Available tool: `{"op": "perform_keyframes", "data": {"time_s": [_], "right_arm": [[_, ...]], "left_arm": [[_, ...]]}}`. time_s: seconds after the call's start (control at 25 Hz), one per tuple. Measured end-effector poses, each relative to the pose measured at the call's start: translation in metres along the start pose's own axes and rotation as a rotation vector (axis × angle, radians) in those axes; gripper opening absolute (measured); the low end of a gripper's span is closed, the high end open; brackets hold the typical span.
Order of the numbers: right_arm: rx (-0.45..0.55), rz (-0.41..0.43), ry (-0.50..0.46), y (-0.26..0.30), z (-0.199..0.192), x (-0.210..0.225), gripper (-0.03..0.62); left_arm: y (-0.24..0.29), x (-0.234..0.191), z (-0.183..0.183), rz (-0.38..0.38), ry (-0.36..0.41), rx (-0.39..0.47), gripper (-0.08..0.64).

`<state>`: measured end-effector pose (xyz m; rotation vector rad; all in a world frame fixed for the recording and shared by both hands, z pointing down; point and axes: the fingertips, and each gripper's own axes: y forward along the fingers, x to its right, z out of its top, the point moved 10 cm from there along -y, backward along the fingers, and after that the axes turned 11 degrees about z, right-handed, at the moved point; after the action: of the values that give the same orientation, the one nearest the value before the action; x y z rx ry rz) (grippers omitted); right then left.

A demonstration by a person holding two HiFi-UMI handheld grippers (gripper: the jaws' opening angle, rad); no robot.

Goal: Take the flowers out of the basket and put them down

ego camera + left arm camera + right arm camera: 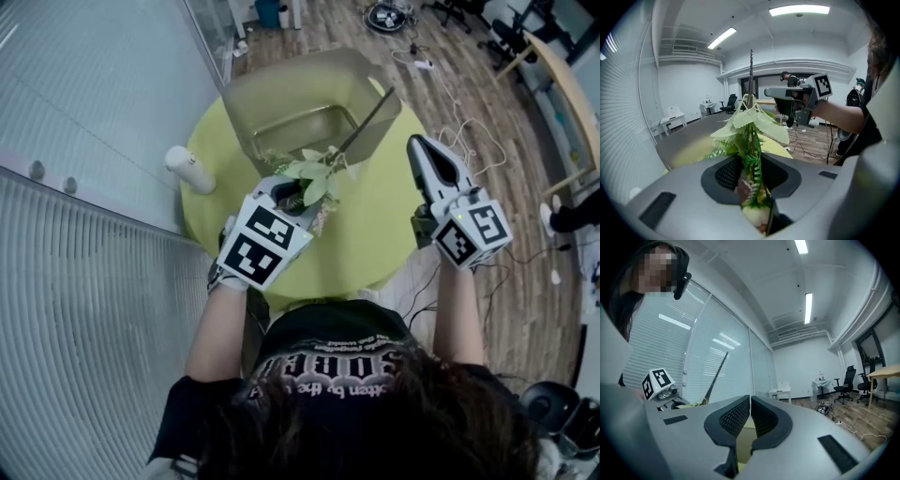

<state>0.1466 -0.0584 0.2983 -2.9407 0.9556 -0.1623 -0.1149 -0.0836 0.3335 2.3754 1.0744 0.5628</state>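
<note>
The round yellow-green table (375, 234) is carrying everything, and the olive-tan, tall-sided basket (281, 84) is sitting toward its far side. Your left gripper (298, 199) is hanging just on your side of the basket, its jaws clamping the stems of the bunch of artificial flowers with pale green leaves (314, 176). The bunch is therefore riding above the table beside the basket's near rim, not yet lying down. Your right gripper (427, 150) is hovering to the right of the basket, its jaws pressing together on nothing. The bunch is looking light and floppy, with leaves that will be bending, so gripping low on the bundled stems is serving you well. A small white cylindrical bottle (190, 169) is standing left of the basket.
</note>
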Motion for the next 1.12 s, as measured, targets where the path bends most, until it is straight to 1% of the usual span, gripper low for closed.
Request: {"op": "perform_keyframes", "data": {"time_s": [0.12, 0.28, 0.36, 0.48, 0.6, 0.72, 0.8, 0.92, 1.12], "right_arm": [[-0.014, 0.017, 0.009, -0.01, -0.002, 0.003, 0.032], [-0.032, 0.036, 0.023, -0.027, -0.006, 0.009, 0.032], [-0.039, 0.05, 0.034, -0.039, -0.008, 0.012, 0.032], [-0.046, 0.06, 0.054, -0.057, -0.011, 0.016, 0.032], [-0.06, 0.066, 0.064, -0.069, -0.016, 0.019, 0.032], [-0.075, 0.082, 0.072, -0.077, -0.022, 0.017, 0.032], [-0.087, 0.094, 0.076, -0.082, -0.026, 0.015, 0.032], [-0.099, 0.104, 0.087, -0.089, -0.03, 0.014, 0.032], [-0.12, 0.106, 0.094, -0.103, -0.036, 0.016, 0.032]], "left_arm": [[0.011, 0.02, -0.011, 0.015, -0.003, -0.053, 0.107], [0.026, 0.045, -0.023, 0.002, -0.061, -0.093, 0.107], [0.033, 0.056, -0.029, 0.006, -0.077, -0.108, 0.107], [0.043, 0.069, -0.037, 0.027, -0.081, -0.139, 0.107], [0.057, 0.081, -0.051, 0.03, -0.09, -0.176, 0.107], [0.073, 0.095, -0.074, 0.048, -0.066, -0.251, 0.112], [0.081, 0.104, -0.087, 0.061, -0.065, -0.3, 0.118], [0.094, 0.116, -0.103, 0.049, -0.089, -0.341, 0.126], [0.114, 0.132, -0.115, 0.024, -0.081, -0.367, 0.141]]}}
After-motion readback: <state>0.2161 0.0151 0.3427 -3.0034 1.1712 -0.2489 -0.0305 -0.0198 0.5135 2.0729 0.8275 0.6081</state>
